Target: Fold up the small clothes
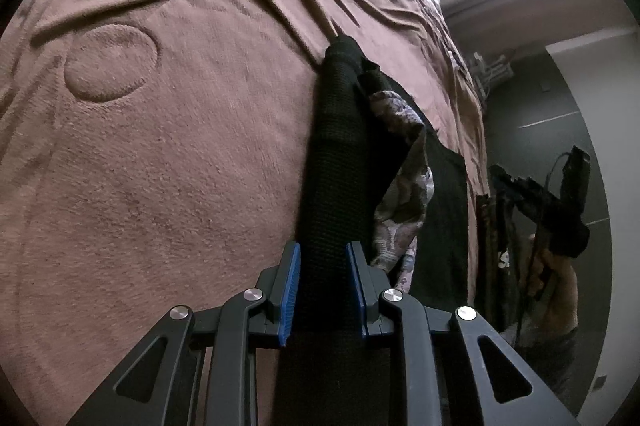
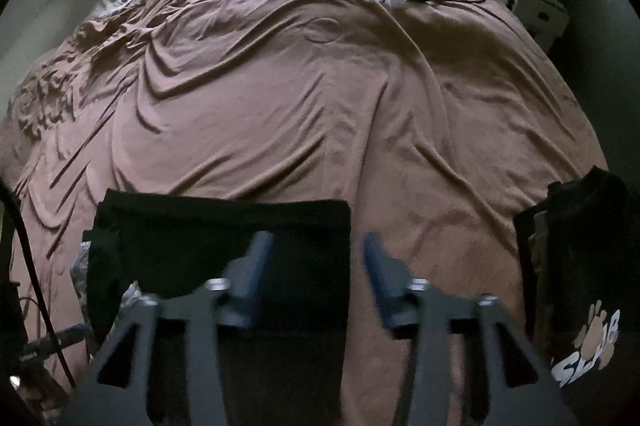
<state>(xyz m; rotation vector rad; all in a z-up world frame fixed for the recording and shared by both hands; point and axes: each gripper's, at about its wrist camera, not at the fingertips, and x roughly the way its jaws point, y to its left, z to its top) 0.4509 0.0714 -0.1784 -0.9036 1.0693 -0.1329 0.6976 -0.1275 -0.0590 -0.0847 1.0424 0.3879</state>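
The left wrist view looks along its gripper point(image 1: 323, 282), angled down and close over the brown bedspread point(image 1: 180, 154), facing along the bed's edge; the right wrist view looks steeply down past its gripper point(image 2: 318, 280) across the whole bed towards the window; both share the bedspread and the black garment point(image 2: 208, 250).

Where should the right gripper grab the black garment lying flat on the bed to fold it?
Take the black garment at its near right corner, coming down from above at the right edge. That edge runs straight and lies clear on the blanket, and the right gripper hangs open beside it. The left gripper clamps the other end.
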